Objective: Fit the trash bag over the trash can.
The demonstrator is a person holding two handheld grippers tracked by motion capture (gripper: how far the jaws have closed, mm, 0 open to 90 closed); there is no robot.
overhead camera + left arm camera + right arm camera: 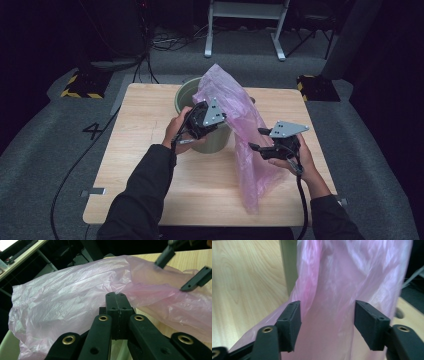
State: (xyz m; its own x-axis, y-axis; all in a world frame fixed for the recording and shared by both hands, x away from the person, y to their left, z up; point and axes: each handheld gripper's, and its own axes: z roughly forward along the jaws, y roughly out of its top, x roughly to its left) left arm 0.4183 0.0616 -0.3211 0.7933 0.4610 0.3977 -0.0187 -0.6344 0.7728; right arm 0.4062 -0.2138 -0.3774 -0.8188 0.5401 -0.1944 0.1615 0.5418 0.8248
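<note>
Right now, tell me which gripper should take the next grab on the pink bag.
Right. The right gripper has open jaws straddling the pink bag, pads apparently not yet pressing. The left gripper is shut on the bag by the green bin, probably best left holding.

A bin [192, 100] stands on the worktop [140, 165], toward its far edge and near the middle. A plastic bag [240, 125] rises above the bin's rim at its right side and trails down over the near right of the worktop, its lower end lying close to the front edge. The left hand-held gripper [220, 118] sits in front of the bin, at the bag's left flank, jaws closed on a fold of it. The right hand-held gripper [256, 139] is to the right of the bin, at the bag's right side, with the bag between its parted jaws. Behind the worktop, on the floor, stands a frame [245, 25].
</note>
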